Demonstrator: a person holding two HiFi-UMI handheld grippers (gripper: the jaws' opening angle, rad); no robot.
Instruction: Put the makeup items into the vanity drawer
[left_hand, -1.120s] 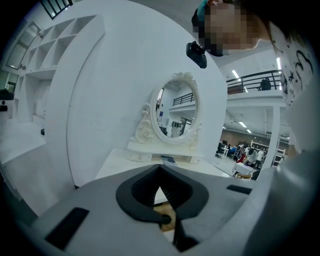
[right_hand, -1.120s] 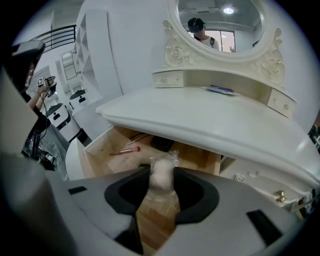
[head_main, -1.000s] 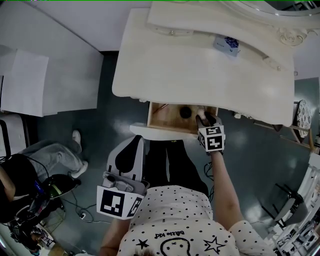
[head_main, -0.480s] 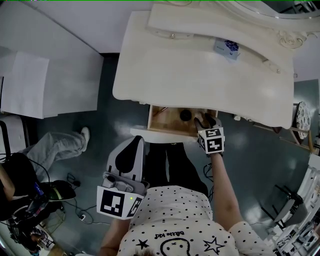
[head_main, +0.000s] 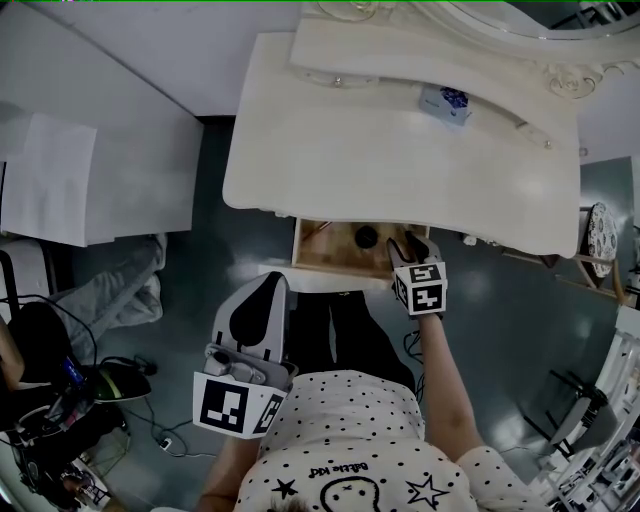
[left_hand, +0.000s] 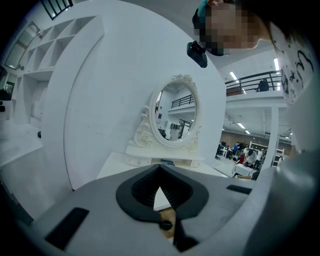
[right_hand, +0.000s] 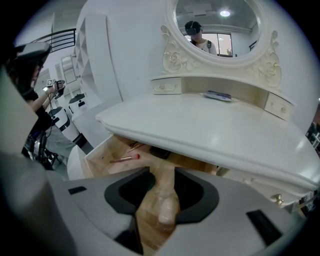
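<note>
The white vanity (head_main: 400, 150) has its wooden drawer (head_main: 322, 250) pulled out. My right gripper (head_main: 408, 247) reaches down into the drawer's right end. In the right gripper view its jaws (right_hand: 163, 192) stand open, having just closed a little. A pale rounded makeup item (right_hand: 166, 207) lies between them on the drawer floor, and the left pad is clear of it. A pink-tipped brush (right_hand: 125, 159), a black compact (right_hand: 161, 152) and a dark round item (head_main: 366, 236) lie deeper inside. My left gripper (head_main: 264, 288) hangs near my body, shut on nothing (left_hand: 160, 186).
A small blue-and-white packet (head_main: 445, 102) lies on the vanity's upper shelf under the oval mirror (right_hand: 217, 27). A person's leg (head_main: 110, 300) and cables are on the floor at the left. White panels (head_main: 60, 170) lean further left, and a metal rack (head_main: 590, 440) stands at the right.
My right gripper has stayed at the drawer's right end. The vanity sits slightly higher in the head view. The leg at the left has shifted. My left gripper has not moved.
</note>
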